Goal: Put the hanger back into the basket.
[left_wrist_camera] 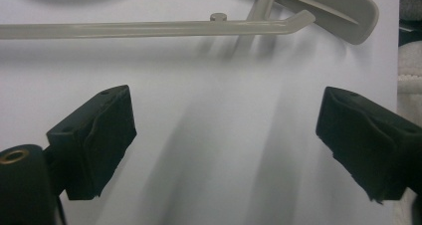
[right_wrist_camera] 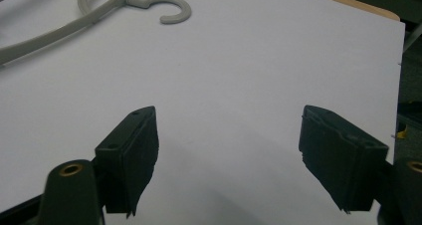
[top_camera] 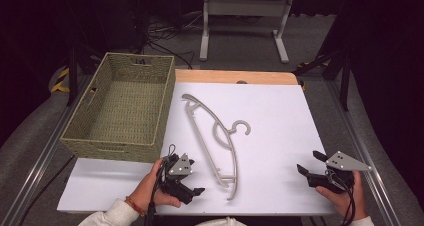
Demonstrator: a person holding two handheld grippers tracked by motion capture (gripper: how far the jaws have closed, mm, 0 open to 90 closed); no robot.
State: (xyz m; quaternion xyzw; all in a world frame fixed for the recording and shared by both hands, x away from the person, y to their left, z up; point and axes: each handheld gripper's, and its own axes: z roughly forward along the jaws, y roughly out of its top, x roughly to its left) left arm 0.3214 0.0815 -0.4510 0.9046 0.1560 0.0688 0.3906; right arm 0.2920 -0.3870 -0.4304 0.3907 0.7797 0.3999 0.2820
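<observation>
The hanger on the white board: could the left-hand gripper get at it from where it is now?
Probably yes. The left gripper is open and sits just beside the hanger's near end, with bare white board between them and nothing in the way.

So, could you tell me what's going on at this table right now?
A person holds a claw in each hand near the front edge of the white table. The left claw and the right claw are both open and hold nothing. A grey hanger lies flat between them, untouched. A woven basket sits at the left, nothing visible inside.
</observation>
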